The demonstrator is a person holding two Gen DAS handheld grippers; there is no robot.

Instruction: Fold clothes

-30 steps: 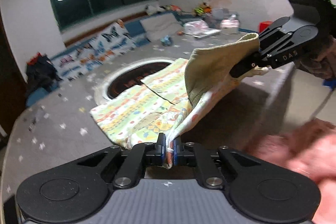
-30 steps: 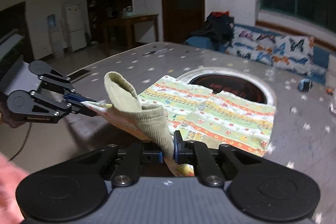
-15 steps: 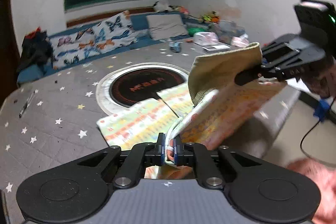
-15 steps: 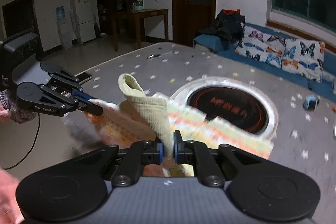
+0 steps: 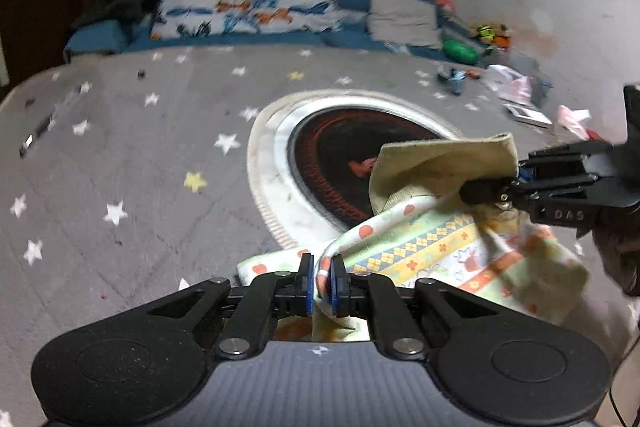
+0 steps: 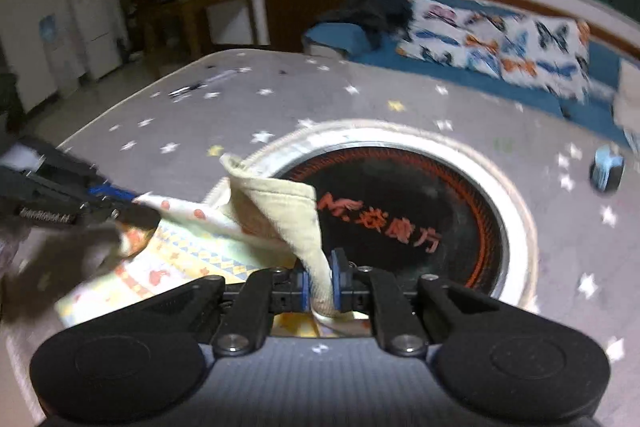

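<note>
Two grippers clenched on patterned garment [image 5: 436, 247], star-print grey surface [image 5: 132, 187], butterfly cushions [image 5: 244, 7] behind.

My left tongs [image 5: 320, 281] are matte black, with blue pads [image 5: 307, 283] on two slim fingers, silver screws at the linkage joints, a round disc moulded at each side and a ribbed grey body bearing a small white emblem. My right tongs [image 6: 320, 281] are built the same; from the left camera their side reads "DAS" in pale letters. A thin black cable [image 5: 618, 409] hangs beneath.
</note>
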